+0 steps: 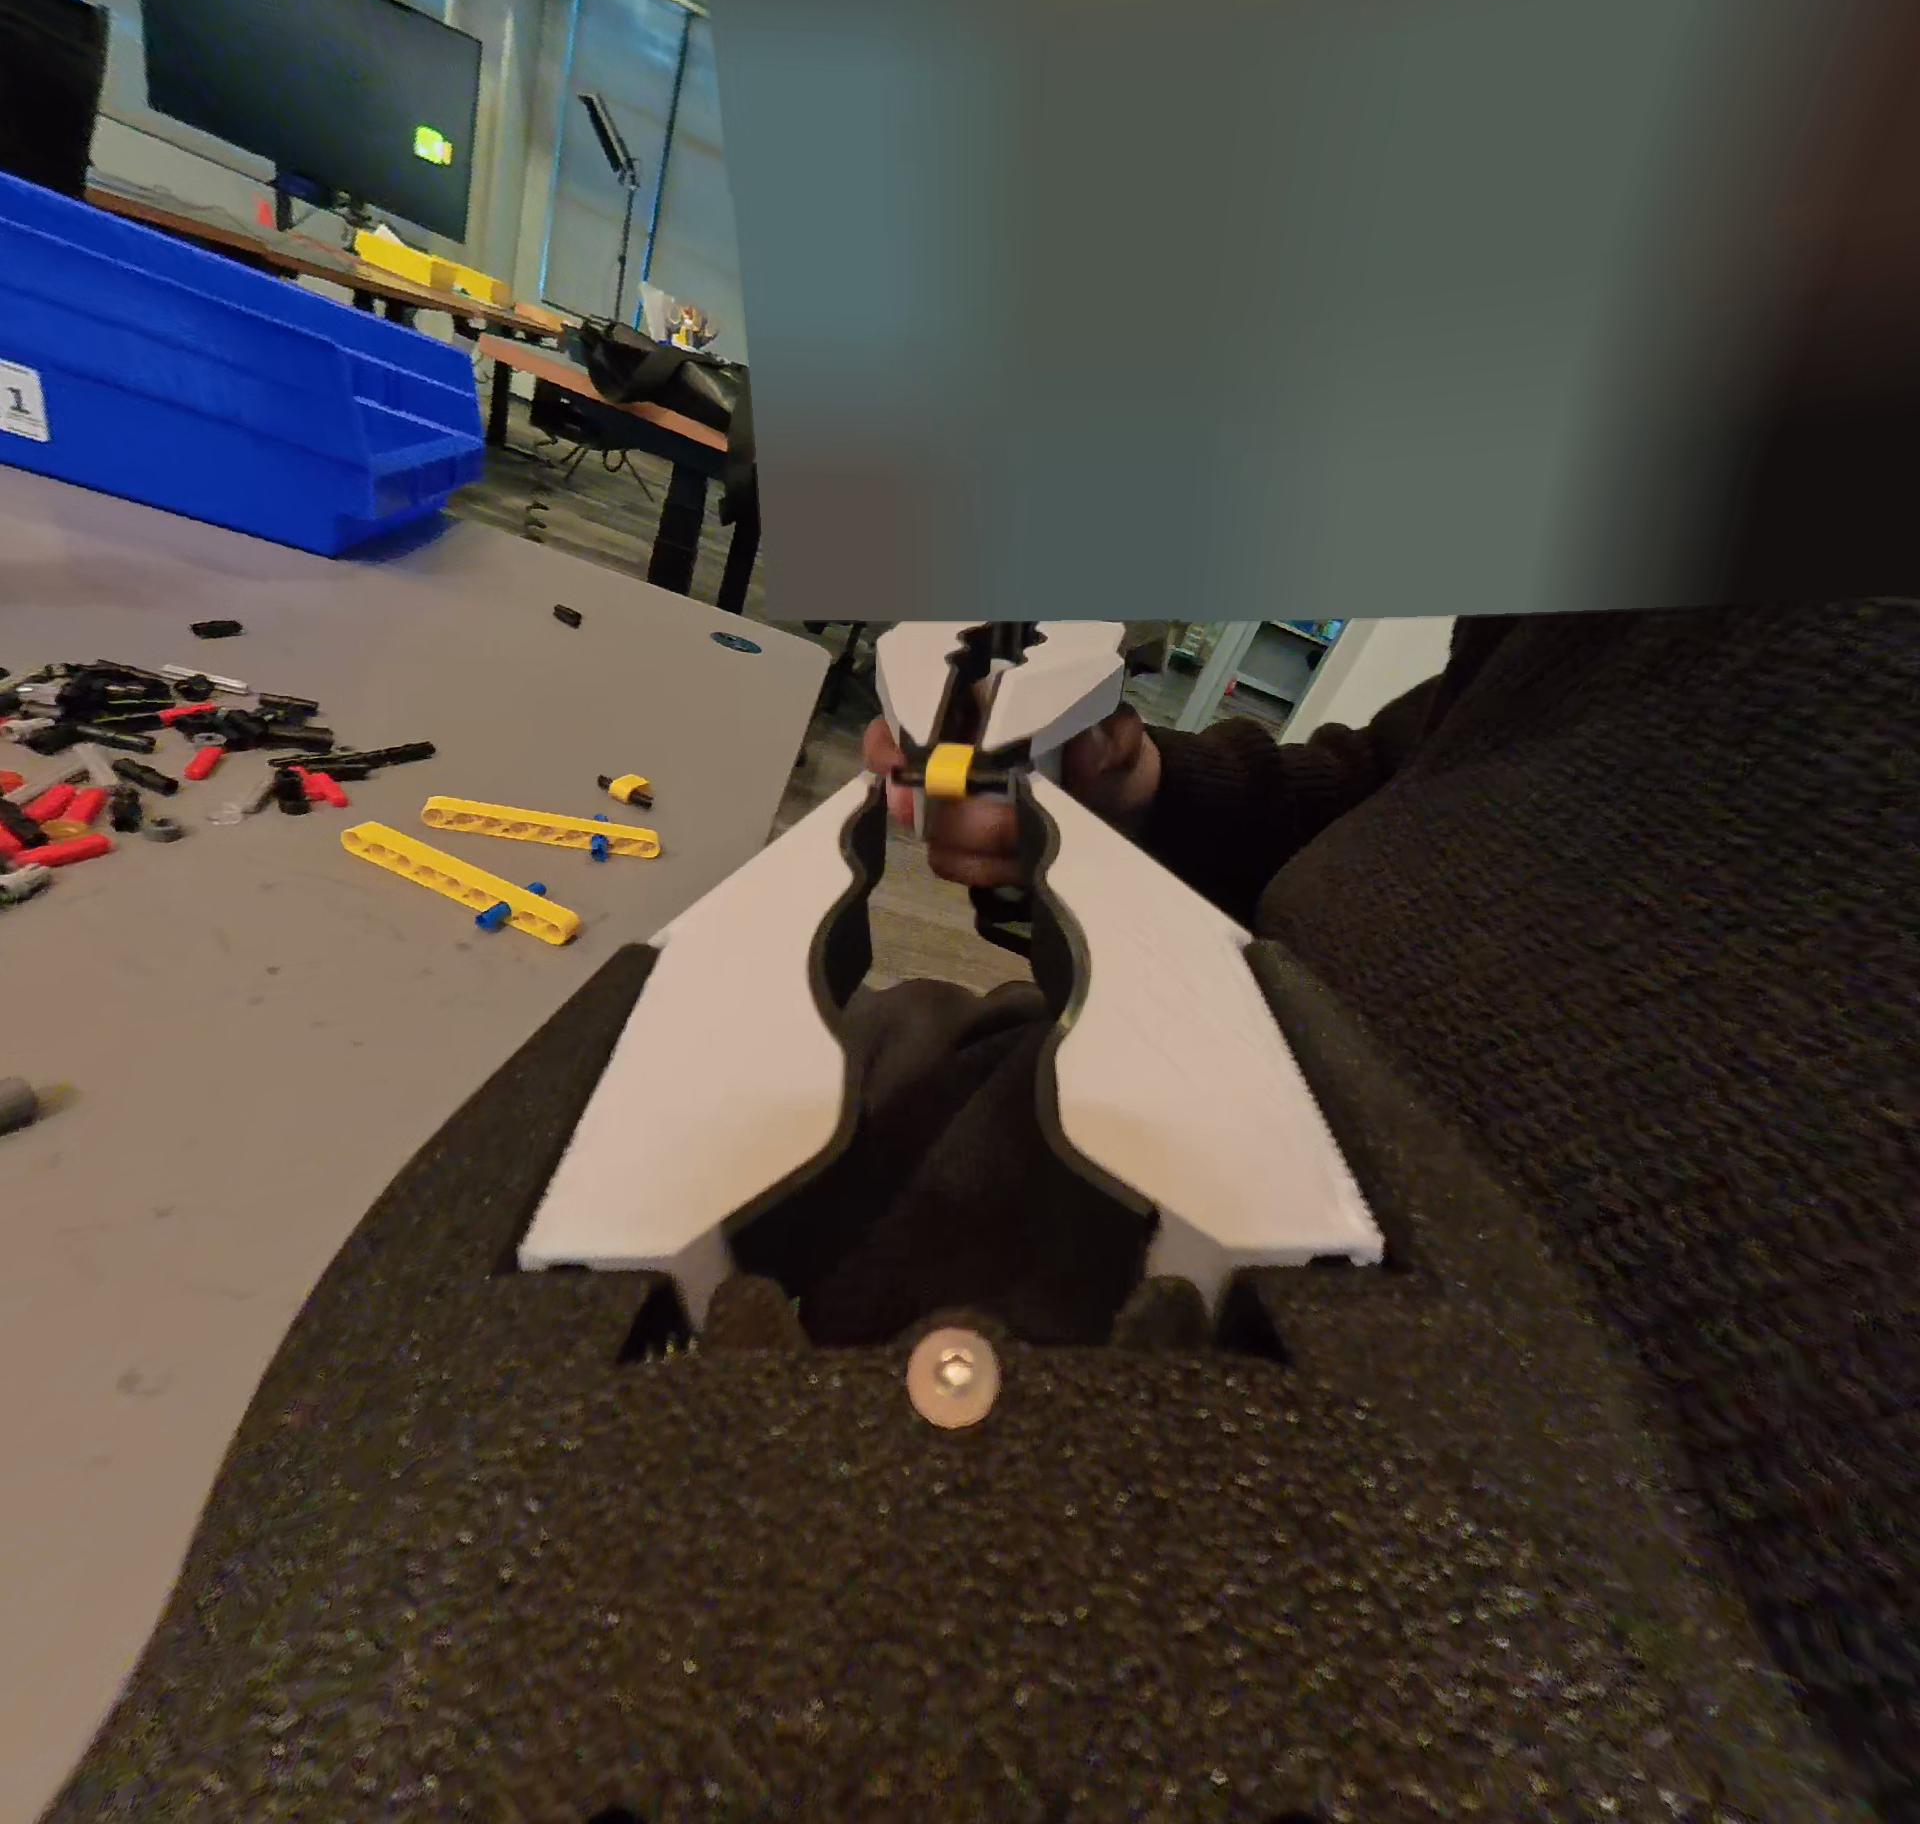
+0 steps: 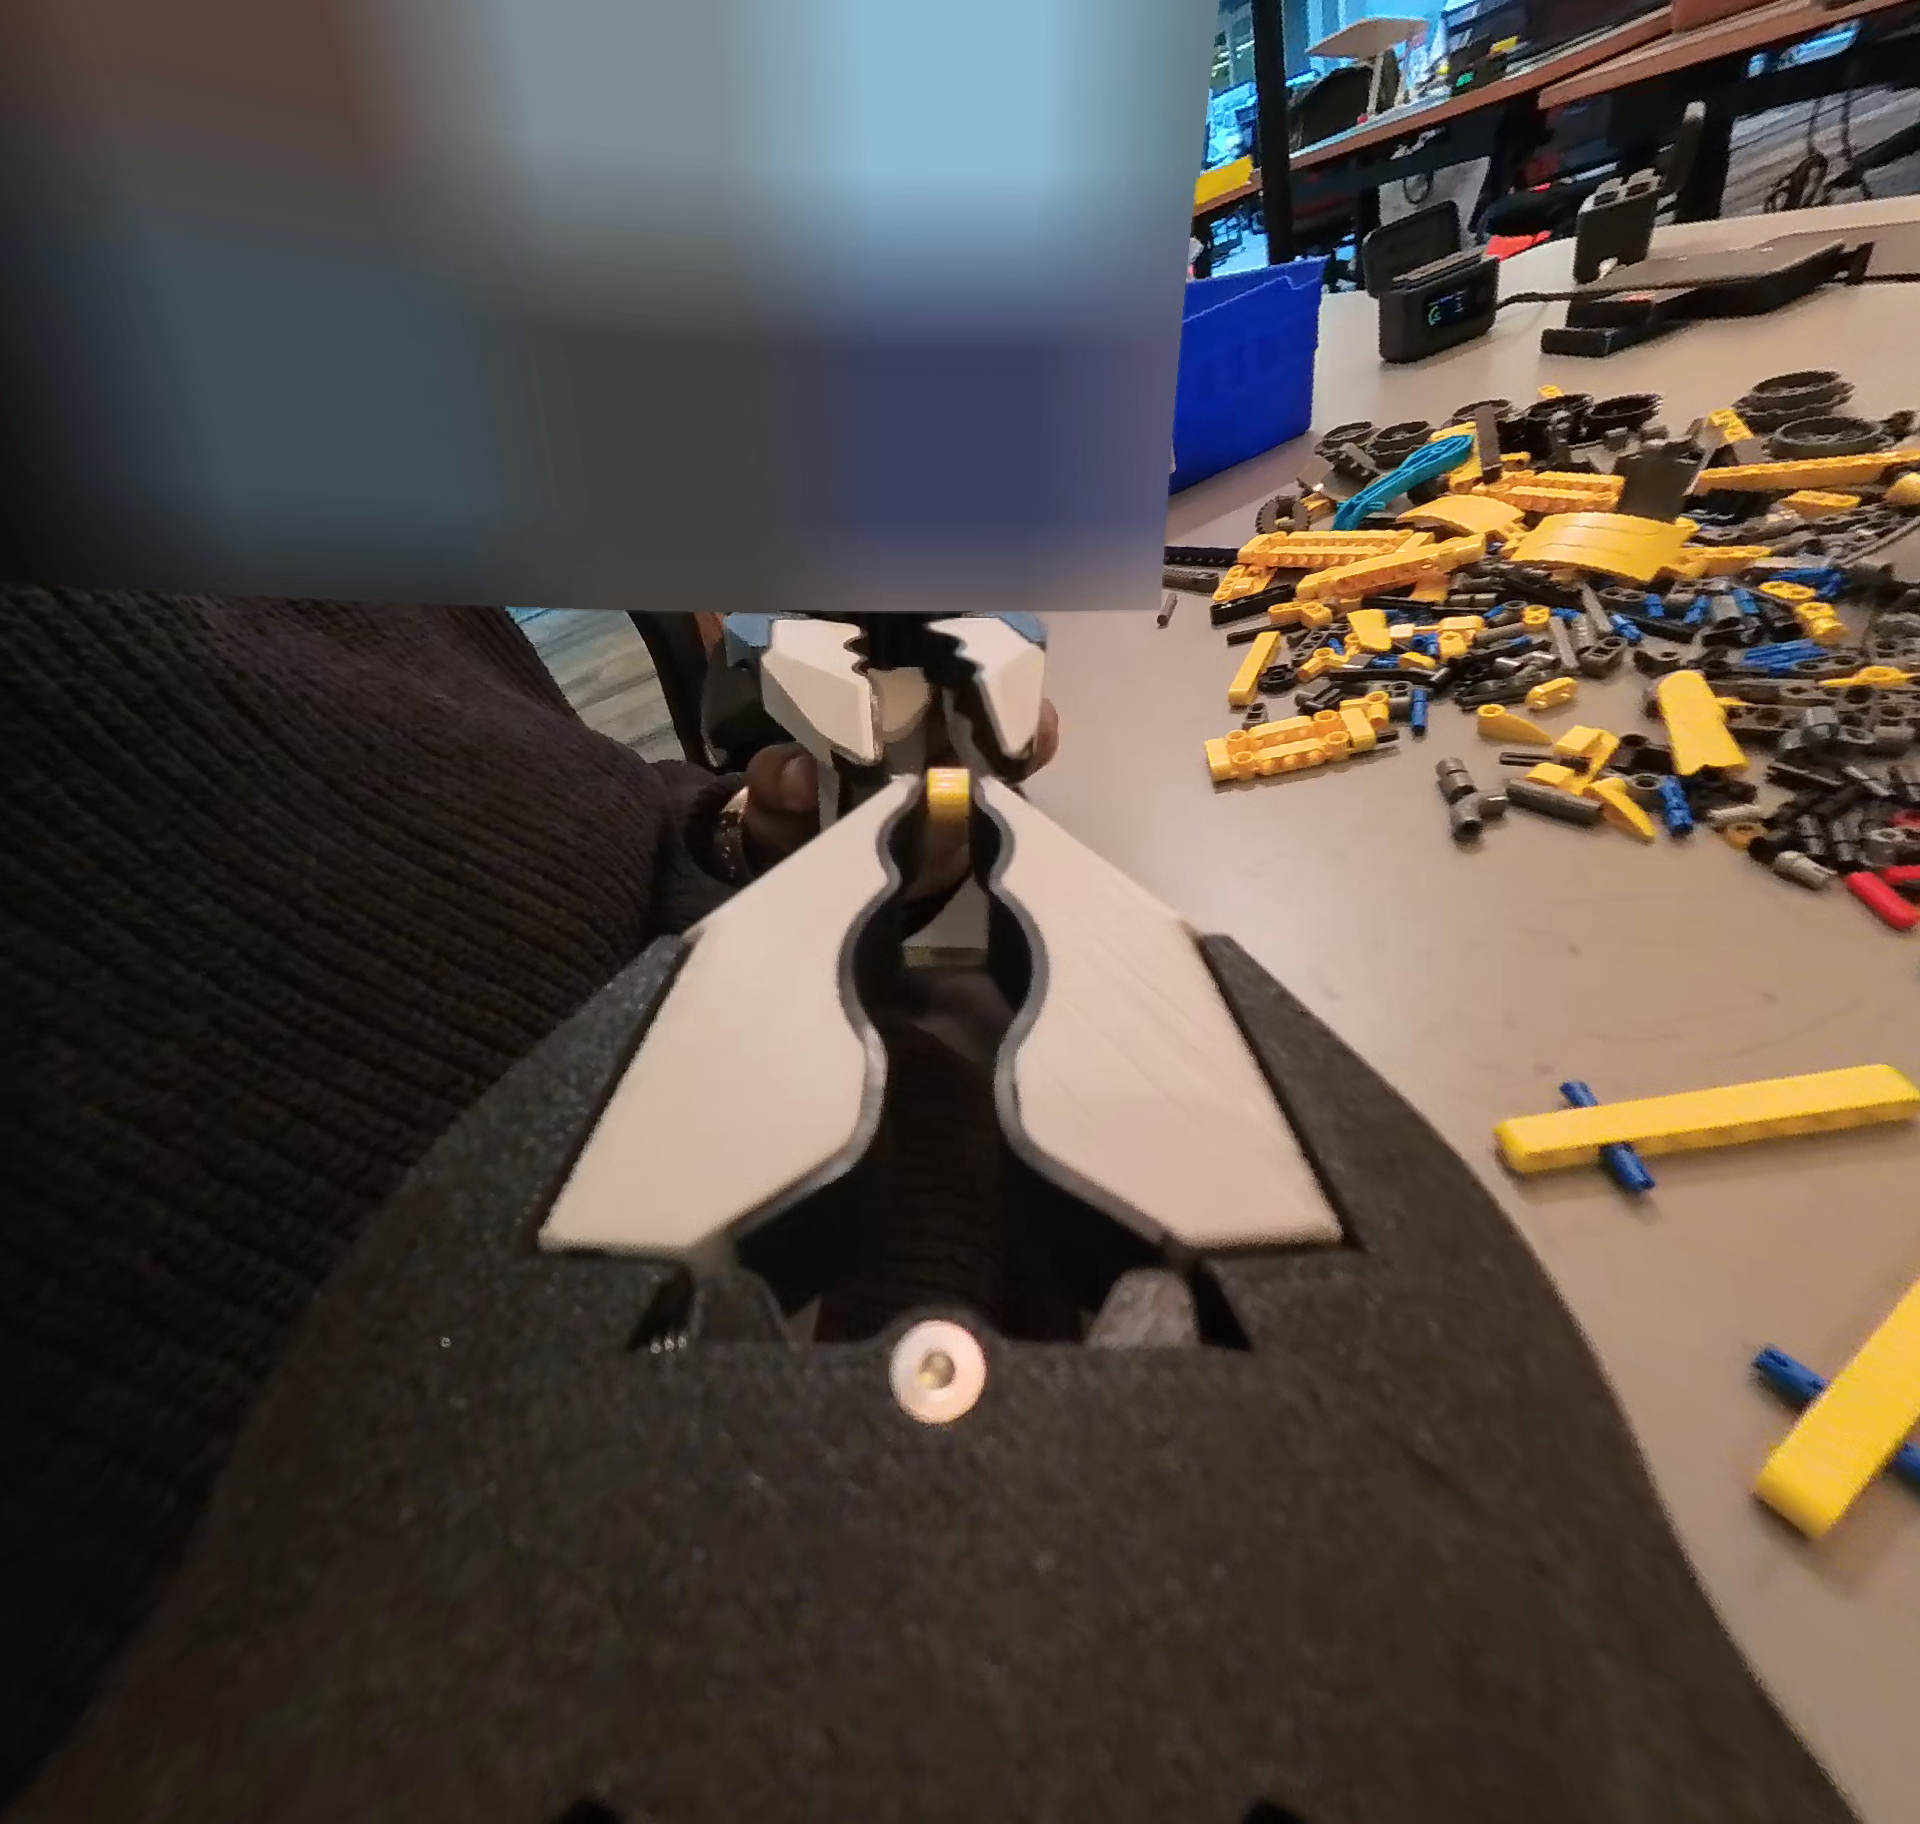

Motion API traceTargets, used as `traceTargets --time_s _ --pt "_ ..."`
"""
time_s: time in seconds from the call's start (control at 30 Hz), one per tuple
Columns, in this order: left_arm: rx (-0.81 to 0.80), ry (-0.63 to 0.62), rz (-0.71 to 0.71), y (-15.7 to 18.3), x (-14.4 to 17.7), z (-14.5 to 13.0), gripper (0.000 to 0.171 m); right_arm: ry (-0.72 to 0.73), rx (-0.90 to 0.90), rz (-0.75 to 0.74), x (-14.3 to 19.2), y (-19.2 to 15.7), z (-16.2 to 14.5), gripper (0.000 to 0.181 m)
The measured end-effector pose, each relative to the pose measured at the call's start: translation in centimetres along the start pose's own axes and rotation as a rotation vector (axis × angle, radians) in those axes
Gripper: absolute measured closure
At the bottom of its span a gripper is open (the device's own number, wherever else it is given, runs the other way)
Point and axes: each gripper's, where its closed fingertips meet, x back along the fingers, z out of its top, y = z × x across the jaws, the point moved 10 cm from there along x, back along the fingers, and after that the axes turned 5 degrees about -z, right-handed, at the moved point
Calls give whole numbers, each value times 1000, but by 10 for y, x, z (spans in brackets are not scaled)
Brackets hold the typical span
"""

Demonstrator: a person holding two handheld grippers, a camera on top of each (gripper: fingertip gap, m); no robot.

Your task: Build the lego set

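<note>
Two claws tip to tip, left claw [image 1: 948,775] and right claw [image 2: 948,787] — both pinching small yellow piece [image 1: 949,769]

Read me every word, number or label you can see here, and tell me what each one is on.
I don't read out writing; here is what bears it.
White label on the blue bin: printed mark.
Small screen on the black device: too small to read.
Monitor: bright patch, blurred.

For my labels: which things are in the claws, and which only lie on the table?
In hand: small yellow piece, gripped by left claw and right claw.
Lying about: two yellow beams, parts pile, blue bin.
</note>
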Motion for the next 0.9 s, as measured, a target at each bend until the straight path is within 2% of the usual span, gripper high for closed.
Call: traceTargets --time_s 0.1,0.27,0.33,0.5,0.73,0.83,0.9 --pt "-20 5 49 -2 3 2 147 9 40 -120 17 10 6 174" --pt "25 -8 141 -13 3 4 146 -157 80 -593 70 57 6 173" --pt "56 -32 195 -19 0 4 146 -230 82 -714 89 73 -2 173" --pt "86 -147 305 -36 -10 3 145 -284 152 -801 104 101 -5 173" --pt "111 -336 444 -62 -31 3 144 -196 186 -794 95 135 7 173" --pt "76 -382 497 -71 -39 4 144 -190 141 -791 95 140 8 173" --pt "83 -397 499 -77 -44 4 144 -136 127 -795 100 139 10 173"
